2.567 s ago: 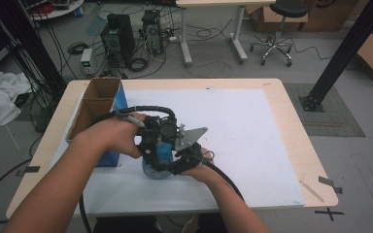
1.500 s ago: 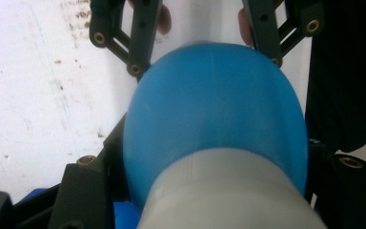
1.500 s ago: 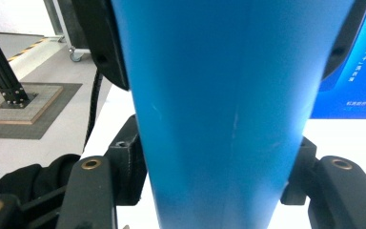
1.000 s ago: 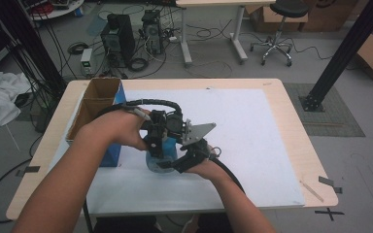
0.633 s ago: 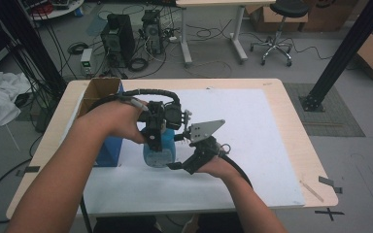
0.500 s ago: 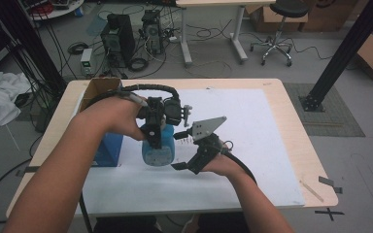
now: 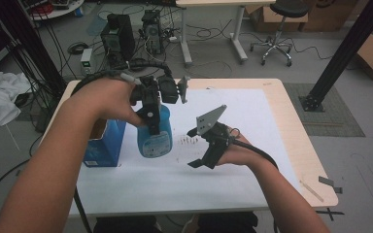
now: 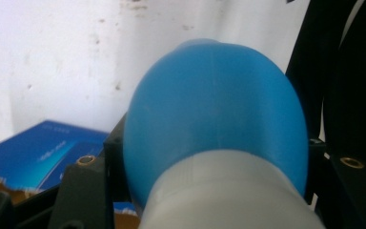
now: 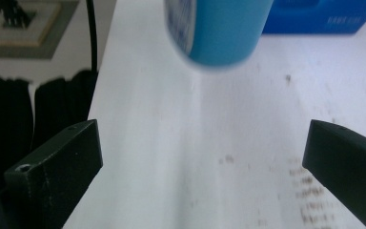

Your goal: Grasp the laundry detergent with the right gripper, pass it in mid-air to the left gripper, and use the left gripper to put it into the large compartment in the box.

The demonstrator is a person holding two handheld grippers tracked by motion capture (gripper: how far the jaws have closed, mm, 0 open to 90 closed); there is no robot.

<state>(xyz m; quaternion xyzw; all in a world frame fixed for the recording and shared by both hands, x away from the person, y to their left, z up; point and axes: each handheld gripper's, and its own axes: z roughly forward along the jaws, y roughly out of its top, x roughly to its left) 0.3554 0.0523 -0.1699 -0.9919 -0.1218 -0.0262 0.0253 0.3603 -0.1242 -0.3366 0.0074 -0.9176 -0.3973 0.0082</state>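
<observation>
Two grippers share this job, and each has a different part now. Our left gripper point(image 7: 151, 114) pinches the blue bottle point(image 7: 154, 136) by its upper part, near the pale cap point(image 8: 228, 200), and carries it clear of the table's white sheet point(image 7: 272, 126), beside the open blue box point(image 7: 102, 145). In the left gripper view the bottle's rounded blue body bulges between the black jaws. Our right gripper point(image 7: 194, 148) has just been opening; its jaws stand spread with nothing between them, low over the sheet to the right of the bottle, which hangs above and ahead of them in the right gripper view.

We judge the step to be carrying the bottle toward the box. To do it well we keep the pinch firm, hold the bottle upright so it does not swing or slip, lift it clear above the box's rim, and keep our free gripper out of the way.
</observation>
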